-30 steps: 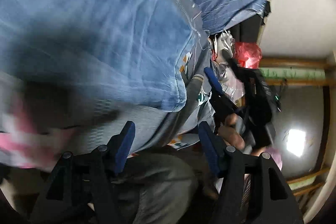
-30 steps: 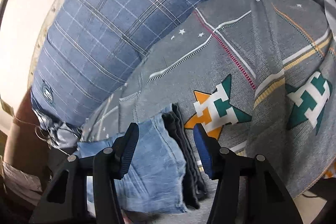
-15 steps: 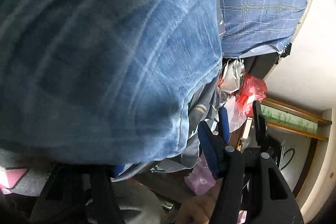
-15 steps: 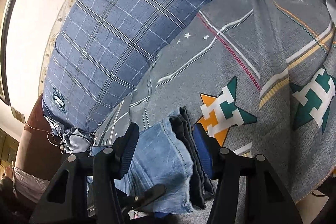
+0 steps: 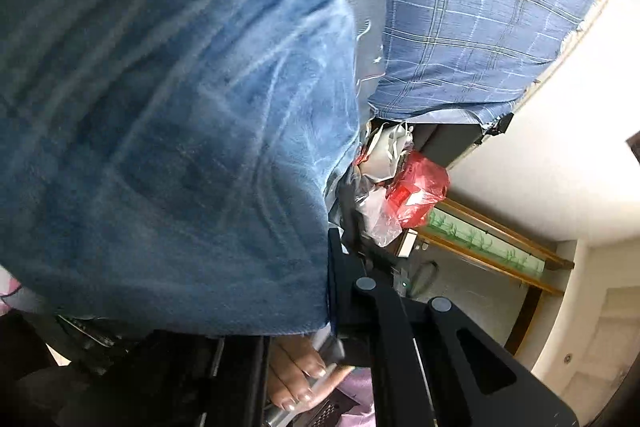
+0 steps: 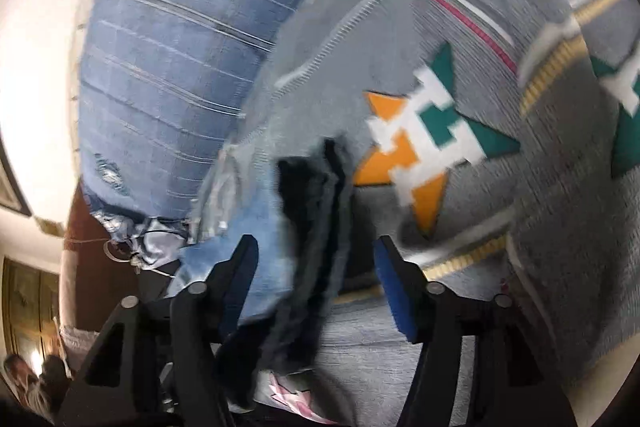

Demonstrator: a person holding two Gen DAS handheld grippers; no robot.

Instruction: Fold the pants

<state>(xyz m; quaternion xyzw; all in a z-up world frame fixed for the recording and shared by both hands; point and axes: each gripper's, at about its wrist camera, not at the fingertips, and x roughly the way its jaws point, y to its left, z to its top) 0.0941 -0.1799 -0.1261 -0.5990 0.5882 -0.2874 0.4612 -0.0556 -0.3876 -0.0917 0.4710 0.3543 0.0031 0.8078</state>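
Jeans [image 5: 168,131] drape across the left gripper [image 5: 336,291], hiding 1 finger, so its opening cannot be told. Right gripper [image 6: 316,279] fingers [image 6: 390,283] spread wide, straddling the jeans' folded edge [image 6: 304,227] on the bed [image 6: 540,187] near the pillow [image 6: 180,59].

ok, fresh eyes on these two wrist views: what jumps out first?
The blue jeans, which flood nearly the whole left wrist view and drape over the left gripper's fingers so that only one finger shows. In the right wrist view the folded jeans edge sits between the open fingers of the right gripper, on a grey bedsheet with an orange-and-teal star. A red plastic bag glows right of centre in the left view.
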